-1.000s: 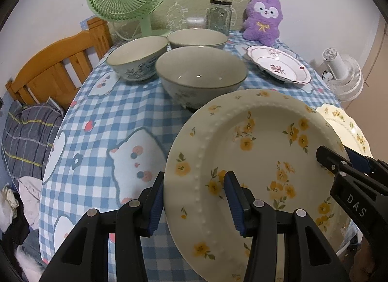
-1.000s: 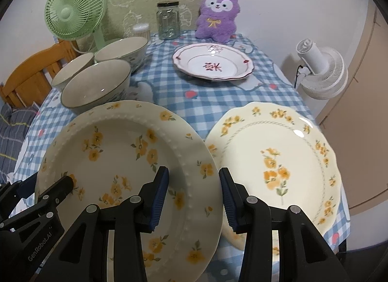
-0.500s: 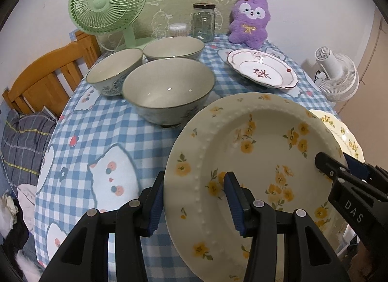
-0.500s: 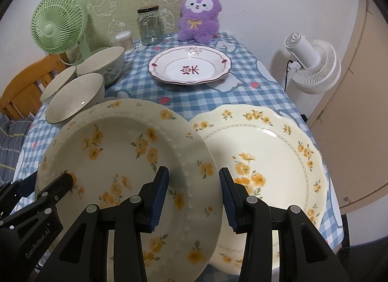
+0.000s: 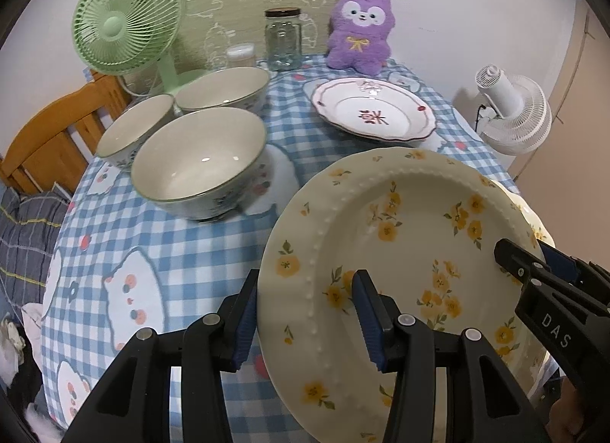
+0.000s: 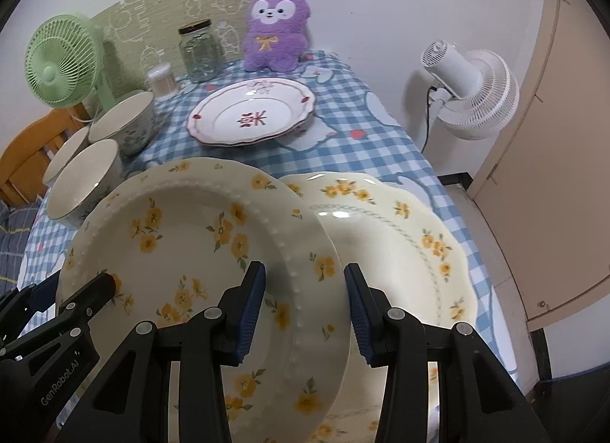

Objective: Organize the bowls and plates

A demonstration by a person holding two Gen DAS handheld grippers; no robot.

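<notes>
A cream plate with yellow flowers and a beaded rim [image 5: 400,237] [image 6: 198,244] is held tilted above the table. My left gripper [image 5: 305,313] is shut on its left rim. My right gripper [image 6: 303,309] is shut on its right rim. Its right edge overlaps a second cream flowered plate [image 6: 400,237] lying on the checked tablecloth [image 5: 160,252]; in the left wrist view only that plate's edge [image 5: 532,222] shows. A white plate with red trim [image 5: 373,115] [image 6: 251,115] lies farther back. Three bowls [image 5: 198,161] [image 6: 84,176] stand at the left.
A green fan [image 5: 126,31], a glass jar [image 5: 284,40], a small lidded jar [image 5: 240,56] and a purple plush toy [image 5: 360,33] stand at the table's back edge. A wooden chair [image 5: 45,138] is at the left. A white fan [image 6: 472,96] stands off the right side.
Both grippers have lifted the beaded plate and carried it rightward, so it now overlaps the second flowered plate. The bowls and the red-trimmed plate look farther off.
</notes>
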